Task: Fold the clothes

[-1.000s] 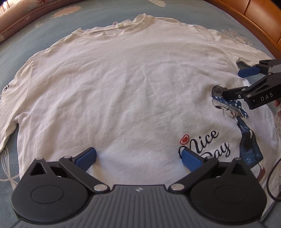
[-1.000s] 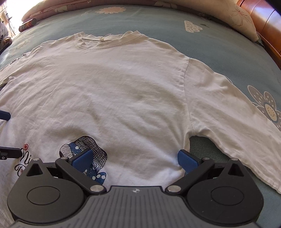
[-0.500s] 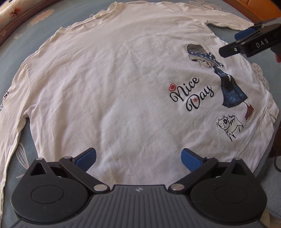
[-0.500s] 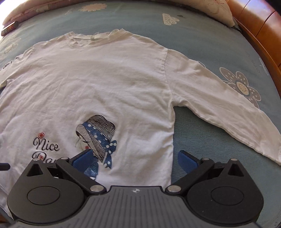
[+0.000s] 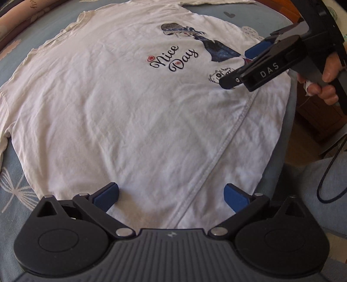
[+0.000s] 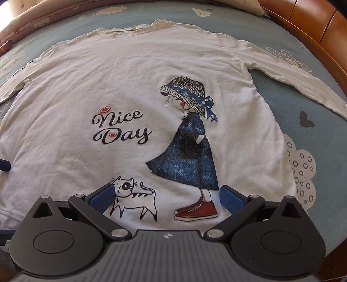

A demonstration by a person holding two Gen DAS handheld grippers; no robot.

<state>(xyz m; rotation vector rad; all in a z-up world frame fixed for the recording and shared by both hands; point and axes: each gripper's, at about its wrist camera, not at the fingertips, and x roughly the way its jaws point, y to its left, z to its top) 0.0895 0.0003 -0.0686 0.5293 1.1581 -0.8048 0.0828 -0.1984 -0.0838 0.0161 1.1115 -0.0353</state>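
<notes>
The bed (image 6: 282,19) fills everything under me, covered in a blue-grey sheet printed with pale flowers and clouds, with a wooden bed frame (image 6: 321,28) curving along its far right edge. Spread flat on the sheet, front side up, lies the white long-sleeved shirt (image 6: 91,82), its collar (image 6: 151,25) pointing away from me and its hem nearest to me. One sleeve (image 6: 292,73) stretches out to the right across the sheet; the other runs off toward the left edge of my right view. The cloth is lightly creased all over. Printed on the front are the words "Nice Day" (image 6: 120,128), a girl in a hat and blue dress (image 6: 188,141) and, below them, a small cat (image 6: 134,195). My left gripper (image 5: 171,196) hovers above the shirt's lower corner, its blue pads (image 5: 107,195) spread wide with only cloth showing between them and nothing held. My right gripper (image 6: 166,194) stands over the hem with its pads (image 6: 102,196) just as wide, the cat and the girl's red shoe lying between them, and it grips nothing. In the left view I see that right gripper from the side above the cat print, with my hand (image 5: 327,76) wrapped round its handle.
</notes>
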